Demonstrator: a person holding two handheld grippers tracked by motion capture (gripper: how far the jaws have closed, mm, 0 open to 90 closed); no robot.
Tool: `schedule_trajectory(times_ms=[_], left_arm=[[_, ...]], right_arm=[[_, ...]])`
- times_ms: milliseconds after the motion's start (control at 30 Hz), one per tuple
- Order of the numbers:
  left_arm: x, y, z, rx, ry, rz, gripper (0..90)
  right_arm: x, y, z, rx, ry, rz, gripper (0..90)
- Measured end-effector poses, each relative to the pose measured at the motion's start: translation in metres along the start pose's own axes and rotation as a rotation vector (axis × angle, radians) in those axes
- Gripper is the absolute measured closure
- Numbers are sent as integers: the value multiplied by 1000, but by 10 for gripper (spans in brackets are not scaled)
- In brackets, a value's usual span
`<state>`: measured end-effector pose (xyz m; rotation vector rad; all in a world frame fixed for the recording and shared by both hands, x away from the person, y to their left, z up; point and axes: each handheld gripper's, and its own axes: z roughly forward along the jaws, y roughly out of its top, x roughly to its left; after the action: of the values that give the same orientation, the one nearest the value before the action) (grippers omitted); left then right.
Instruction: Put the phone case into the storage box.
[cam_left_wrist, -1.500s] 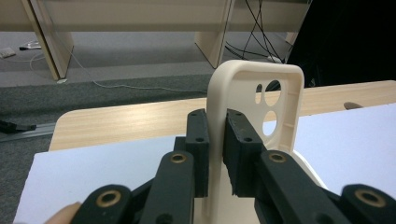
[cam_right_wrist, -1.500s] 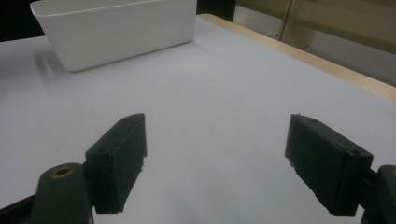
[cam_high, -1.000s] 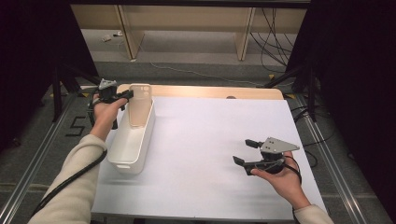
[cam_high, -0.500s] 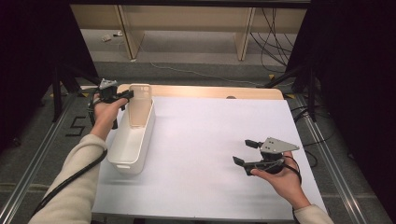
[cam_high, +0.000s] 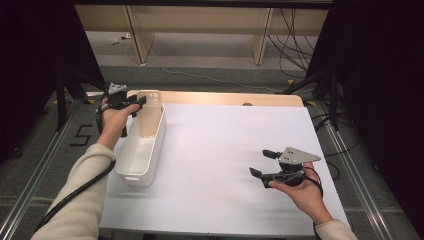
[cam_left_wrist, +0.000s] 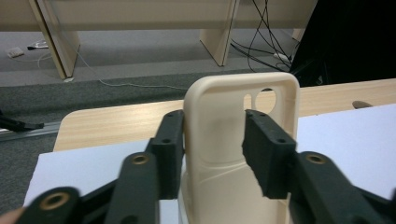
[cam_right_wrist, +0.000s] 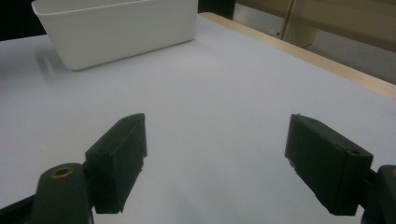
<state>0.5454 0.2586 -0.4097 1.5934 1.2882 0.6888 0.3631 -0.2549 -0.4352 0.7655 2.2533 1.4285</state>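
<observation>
A long white plastic bin (cam_high: 142, 150) lies along the left side of the white table top (cam_high: 225, 145). My left gripper (cam_high: 139, 102) is at its far end and straddles the bin's wall (cam_left_wrist: 224, 140) near the handle cut-out. Its jaws have just been opening: one pad lies against the wall's outer face and the other stands off inside, so nothing is gripped. My right gripper (cam_high: 257, 162) is held low over the table's near right part. It is open wide, with bare table between its jaws (cam_right_wrist: 215, 154) and the bin (cam_right_wrist: 116, 28) far ahead.
A pale wooden strip (cam_high: 225, 97) runs along the table's far edge. Beyond it is grey floor with wooden furniture legs (cam_high: 260, 35) and cables (cam_high: 295, 30). Dark curtains hang on both sides.
The left gripper's jaws look slightly wider apart at the bin's far end. Both hands and the bin stay where they were.
</observation>
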Motion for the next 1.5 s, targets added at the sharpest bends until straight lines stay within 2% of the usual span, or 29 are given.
schedule_trajectory(times_ms=[100,267,400,500,567,600,633,733,900,1067,1367,1500], left_arm=[[-3,1,-1,4,-2,17,474],[-4,4,-4,-8,20,17,404],[-4,8,-10,-32,17,16,402],[-3,12,-15,-53,12,13,472],[-2,13,-18,-58,11,1,608],[0,13,-20,-52,24,-19,670],[1,13,-20,-42,40,-32,774],[4,12,-20,-20,61,-62,894],[9,8,-15,20,85,-74,898],[11,5,-9,39,100,-78,898],[12,3,0,74,113,-40,898],[12,2,4,87,112,-45,898]], right_arm=[[0,0,0,1,-1,-2,219],[0,0,0,3,-1,-3,219],[0,0,0,1,-2,0,219],[0,0,0,2,-1,-1,219],[0,0,1,1,0,-1,219],[0,0,1,1,0,-1,219],[0,0,1,2,0,-1,219],[0,0,1,1,1,-1,219],[0,0,1,3,2,1,219],[0,0,1,0,2,1,219],[0,-1,1,6,2,0,219],[0,-1,2,8,3,-4,219]])
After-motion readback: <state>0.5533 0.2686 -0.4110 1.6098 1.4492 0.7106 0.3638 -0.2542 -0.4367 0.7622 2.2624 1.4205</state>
